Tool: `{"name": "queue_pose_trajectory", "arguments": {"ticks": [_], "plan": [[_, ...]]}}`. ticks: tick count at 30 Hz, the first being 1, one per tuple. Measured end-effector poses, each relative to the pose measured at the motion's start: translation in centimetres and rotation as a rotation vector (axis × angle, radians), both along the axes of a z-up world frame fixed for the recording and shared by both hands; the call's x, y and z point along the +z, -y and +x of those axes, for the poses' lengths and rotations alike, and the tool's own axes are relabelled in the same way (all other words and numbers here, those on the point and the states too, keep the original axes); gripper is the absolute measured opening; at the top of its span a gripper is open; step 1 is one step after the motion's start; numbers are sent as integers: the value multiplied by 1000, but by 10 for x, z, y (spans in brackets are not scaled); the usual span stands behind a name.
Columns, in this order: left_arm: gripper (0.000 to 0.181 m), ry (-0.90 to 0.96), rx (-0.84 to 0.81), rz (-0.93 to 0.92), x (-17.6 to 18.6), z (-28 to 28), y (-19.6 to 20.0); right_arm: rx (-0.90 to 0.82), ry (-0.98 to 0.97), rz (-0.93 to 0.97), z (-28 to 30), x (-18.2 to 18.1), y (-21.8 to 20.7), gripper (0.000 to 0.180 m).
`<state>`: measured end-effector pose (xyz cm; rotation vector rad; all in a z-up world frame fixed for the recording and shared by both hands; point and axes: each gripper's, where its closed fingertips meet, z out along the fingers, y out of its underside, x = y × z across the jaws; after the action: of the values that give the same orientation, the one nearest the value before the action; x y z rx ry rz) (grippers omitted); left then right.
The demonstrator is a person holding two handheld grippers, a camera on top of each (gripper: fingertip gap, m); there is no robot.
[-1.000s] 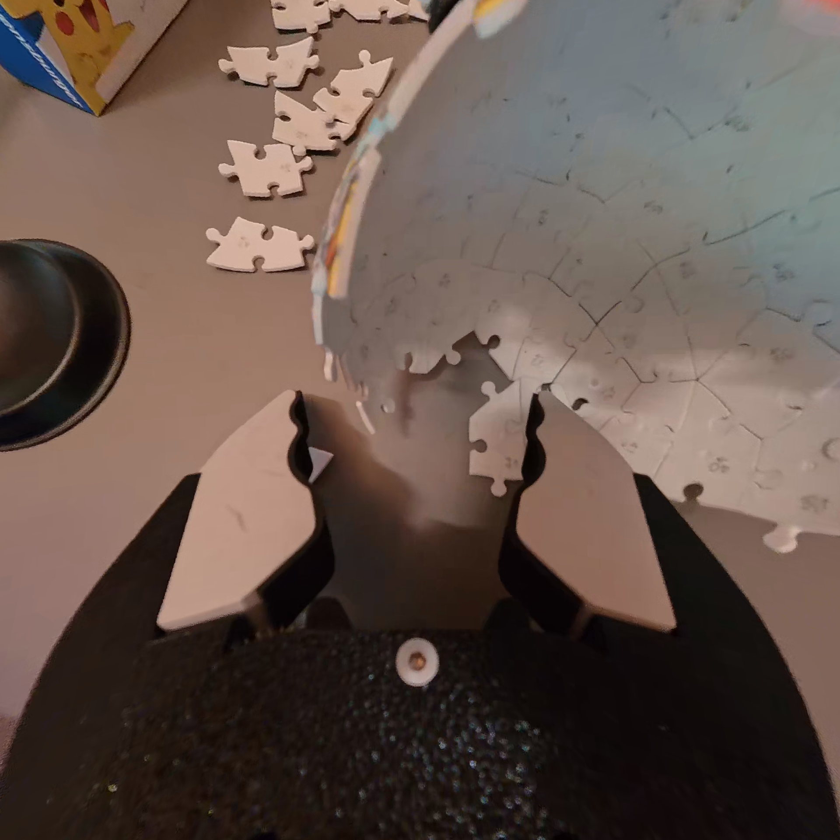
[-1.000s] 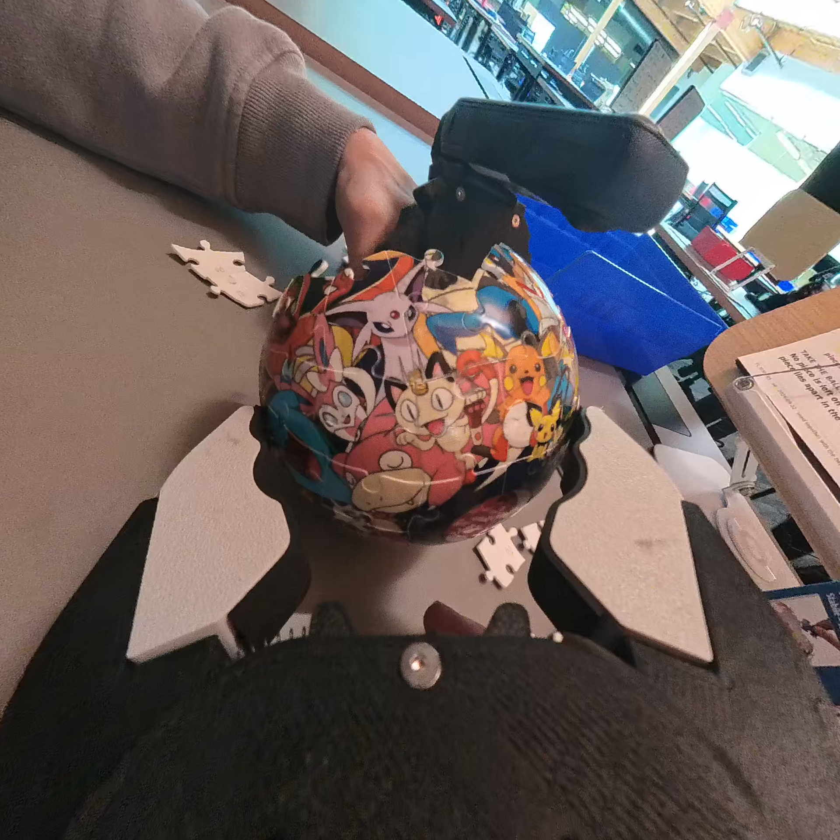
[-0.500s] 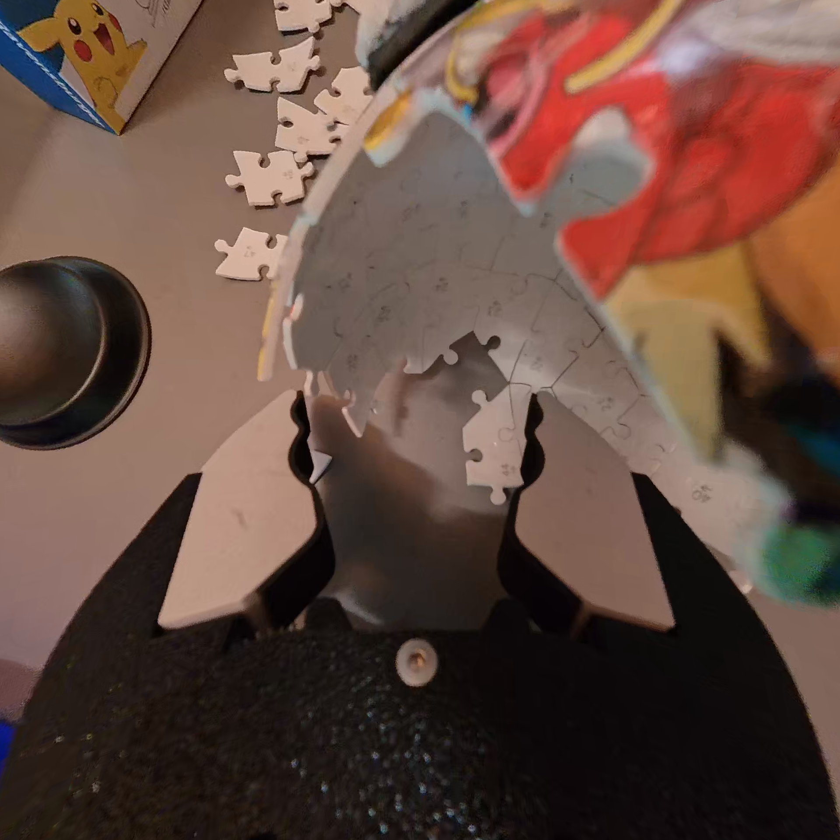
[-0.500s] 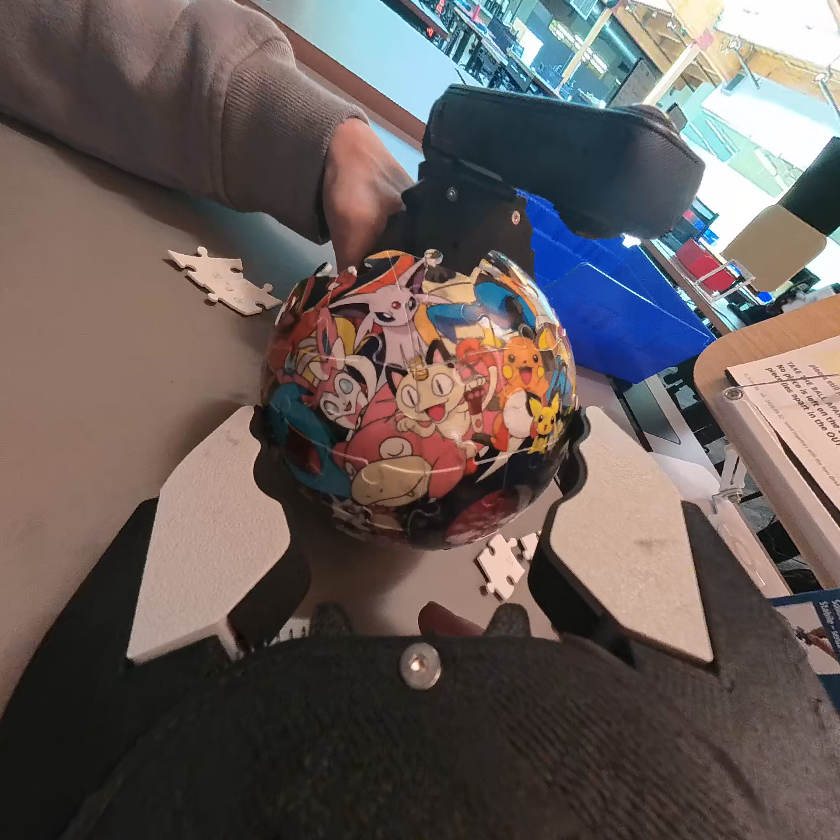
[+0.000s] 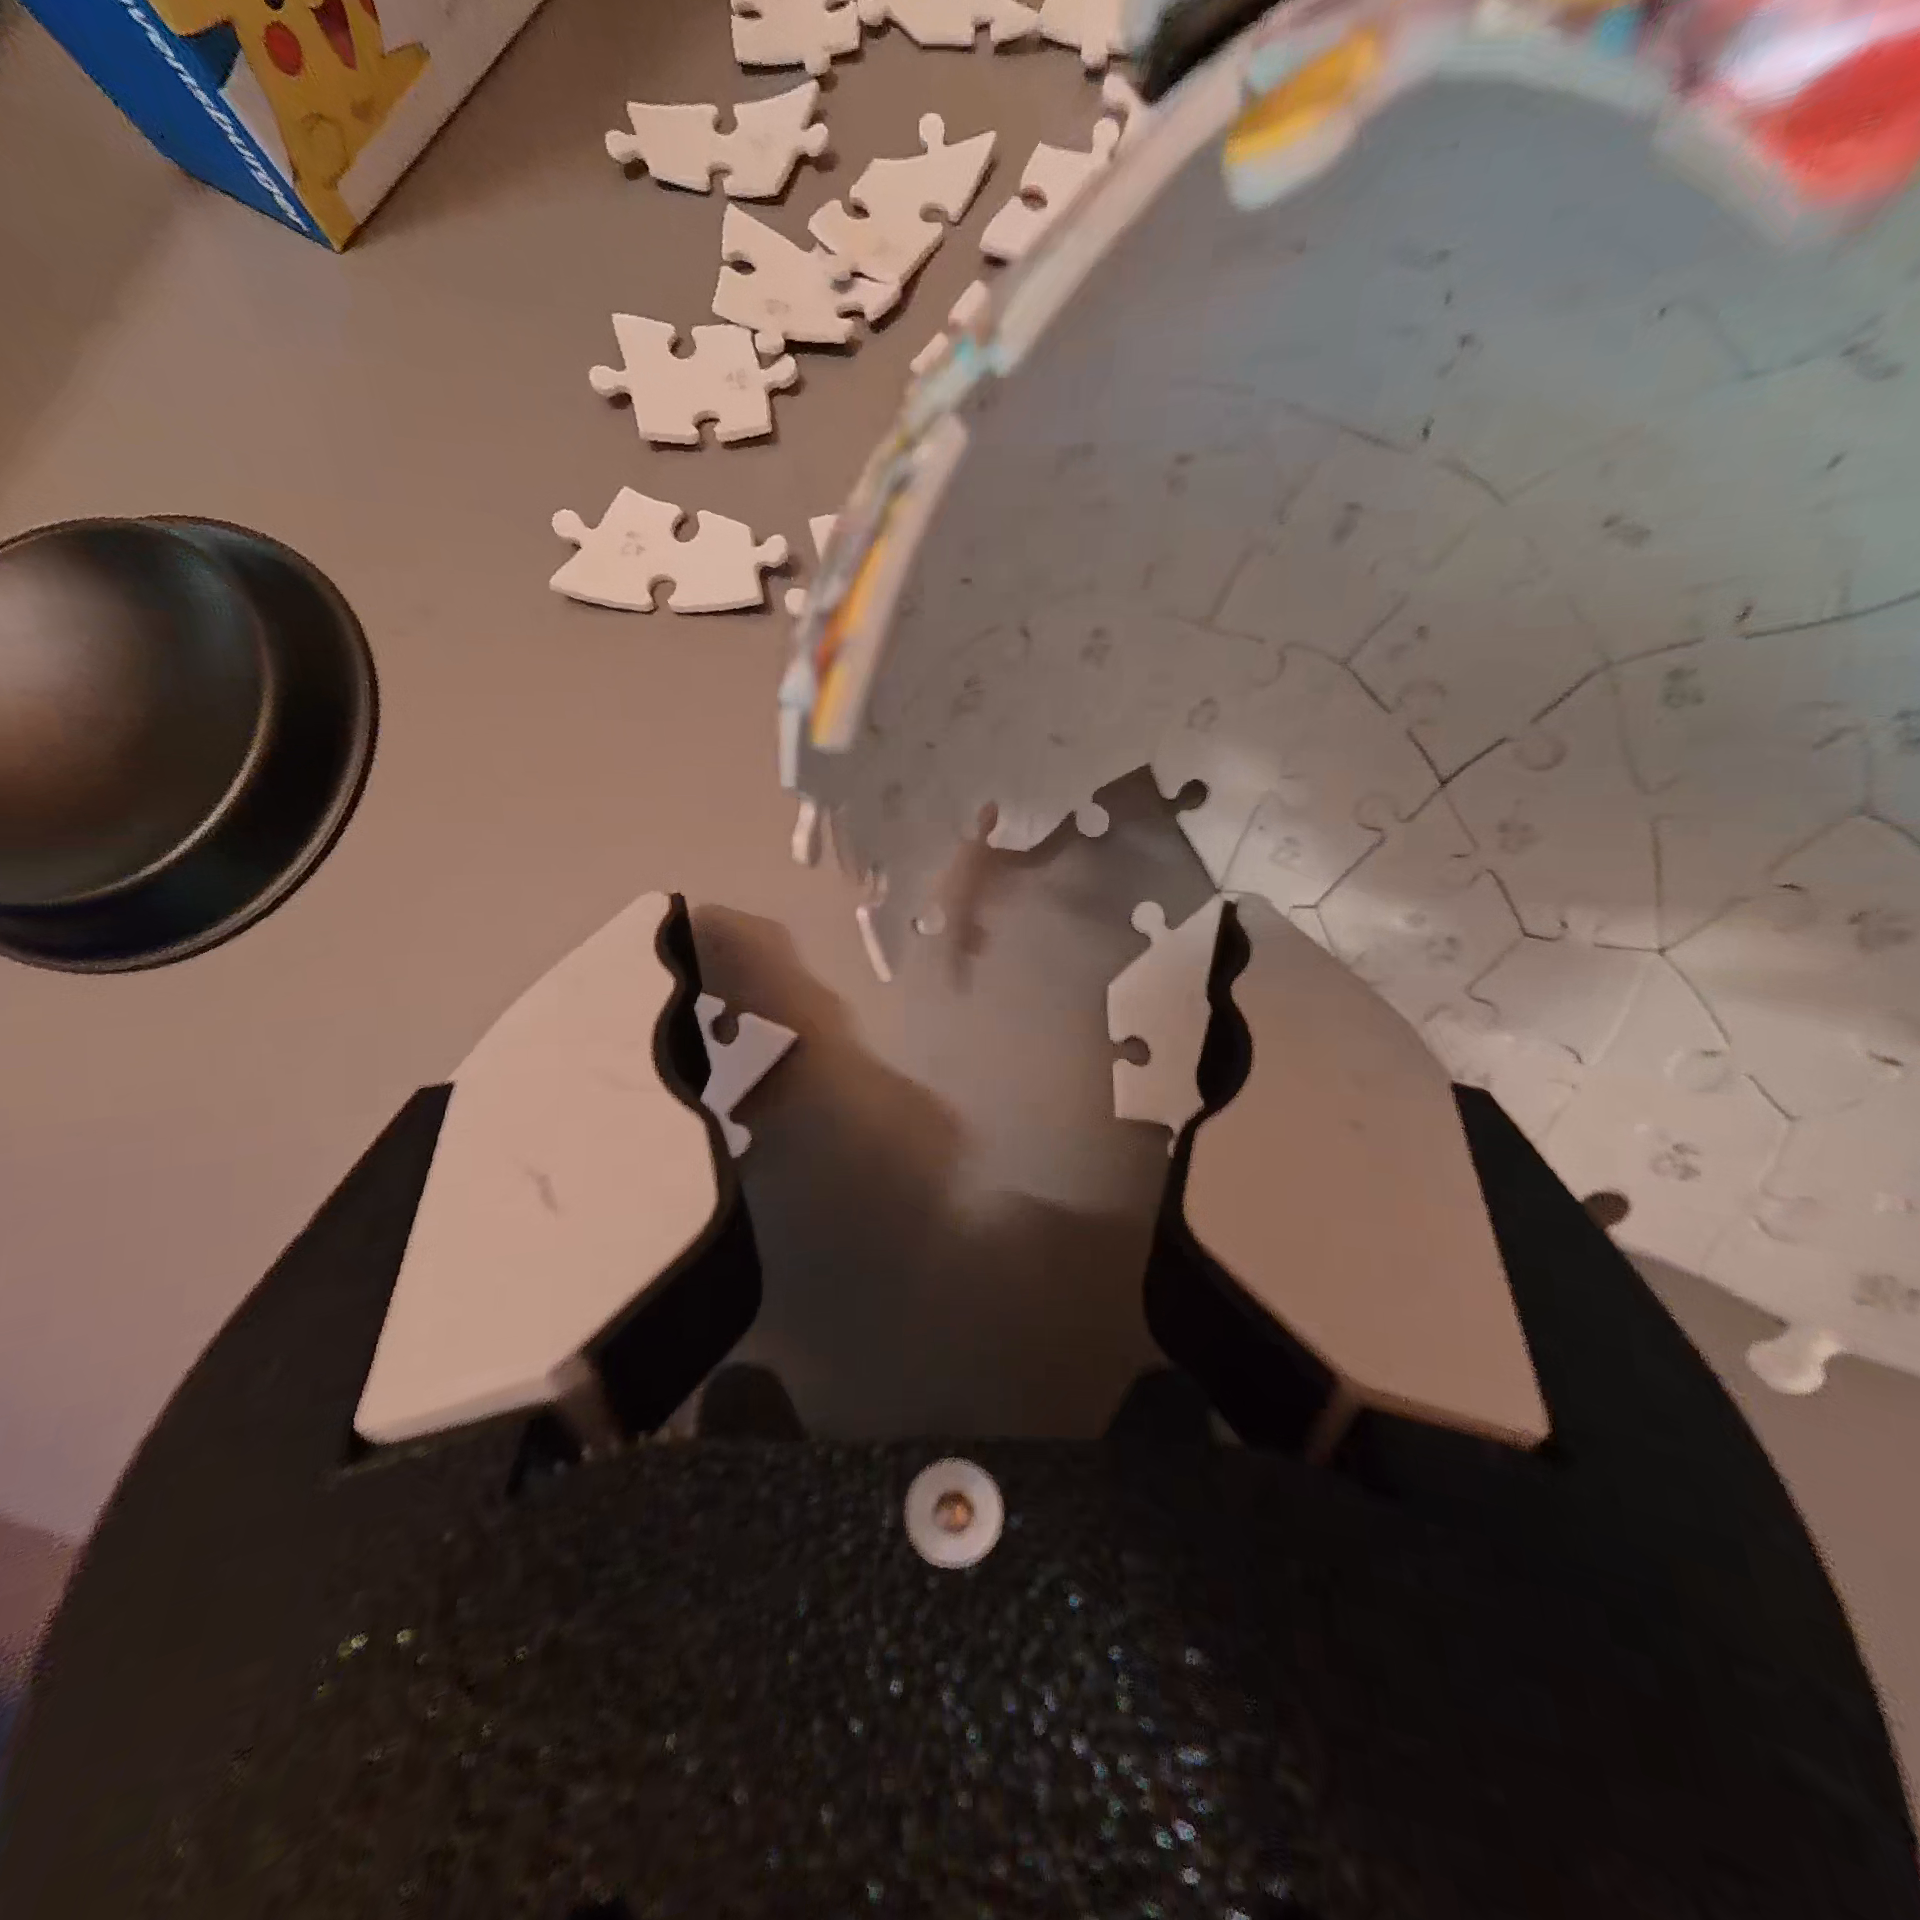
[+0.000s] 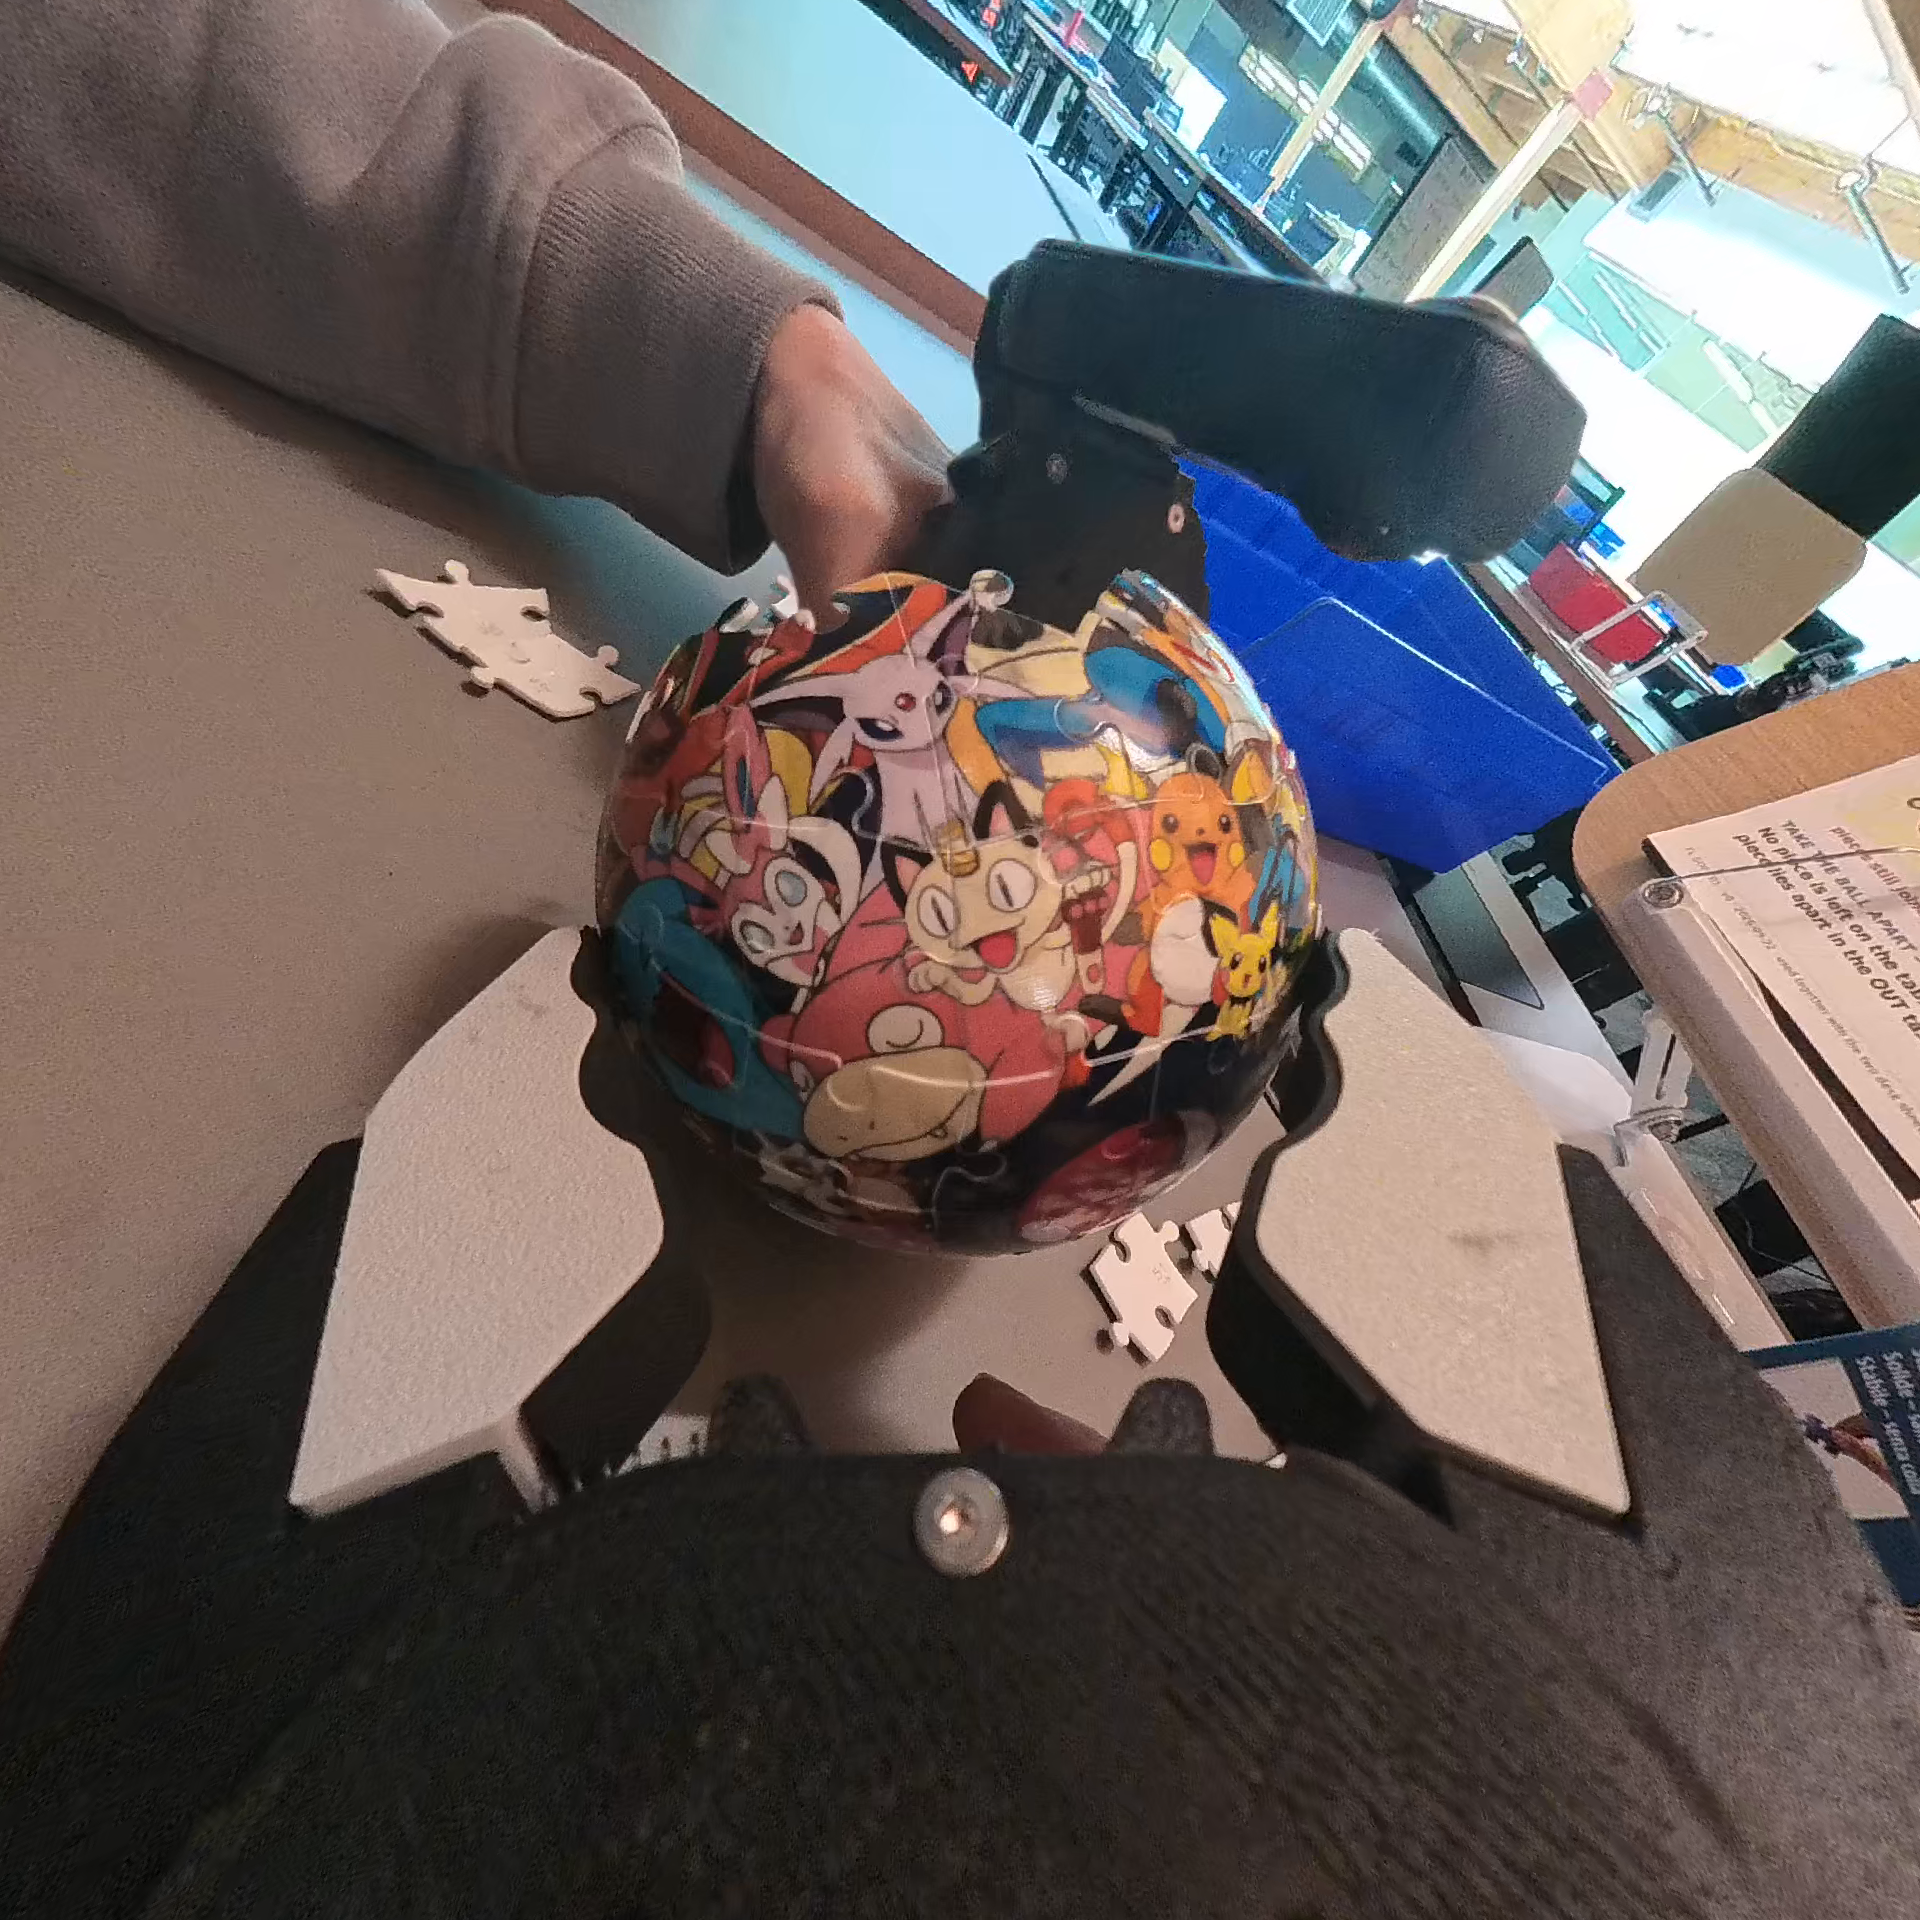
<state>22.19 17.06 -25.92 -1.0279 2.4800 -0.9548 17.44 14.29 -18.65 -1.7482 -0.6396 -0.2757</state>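
Observation:
My right gripper point(image 6: 956, 966) is shut on a colourful cartoon puzzle ball point(image 6: 956, 894) and holds it by its two sides just above the grey table point(image 6: 208, 831). In the left wrist view the ball's white inner shell point(image 5: 1403, 623) shows through a broken opening with a jagged edge. My left gripper point(image 5: 945, 935) is open right at that edge. A shell piece point(image 5: 1158, 1029) touches its right finger, and a loose white piece point(image 5: 740, 1060) lies by its left finger. The left gripper's black body point(image 6: 1195, 416) and a hand point(image 6: 831, 457) show behind the ball.
Several loose white puzzle pieces point(image 5: 727, 364) lie on the table ahead of the left gripper, and others lie near the ball point(image 6: 499, 634) point(image 6: 1143, 1288). A black round stand point(image 5: 156, 727) sits left, a blue and yellow box point(image 5: 260, 94) far left. Blue bins point(image 6: 1382, 686) and a printed sheet point(image 6: 1818, 935) are at right.
Half a second ago the left wrist view showed the ball's coloured outside at the right; now it shows mostly the white inside again. Both grippers keep their jaw widths.

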Motion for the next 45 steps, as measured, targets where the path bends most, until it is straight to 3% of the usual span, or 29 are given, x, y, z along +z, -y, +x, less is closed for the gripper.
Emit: {"name": "queue_pose_trajectory", "arguments": {"ticks": [9,13,16,18,19,22,27,30,37,39,45], "plan": [[98,22,11,46,1,1,-1,-7,-10,11,0,1,-1,123],[97,4,6,-19,8,-3,-4,-15,1,29,-2,1,-1,123],[85,3,34,-114,39,-11,-19,-12,16,20,-2,0,1,123],[73,-6,6,-74,48,-32,-32,-8,12,19,-1,-1,3,123],[79,-7,-2,-49,48,-44,-35,-8,9,19,-1,-1,4,123],[62,-3,-85,-47,40,-76,-15,-4,27,17,0,-2,6,123],[60,-39,-46,85,1,-86,-7,-2,77,10,-2,-2,6,123],[58,-87,0,-50,3,-83,7,-2,127,2,-5,-3,4,123],[45,-54,-24,35,0,-81,6,-5,262,-39,-7,-5,5,123],[23,-62,-13,31,0,-81,2,-15,295,-44,-6,-5,5,123],[21,-88,-57,25,0,-91,-4,-27,408,-84,-5,-8,6,121]]}}
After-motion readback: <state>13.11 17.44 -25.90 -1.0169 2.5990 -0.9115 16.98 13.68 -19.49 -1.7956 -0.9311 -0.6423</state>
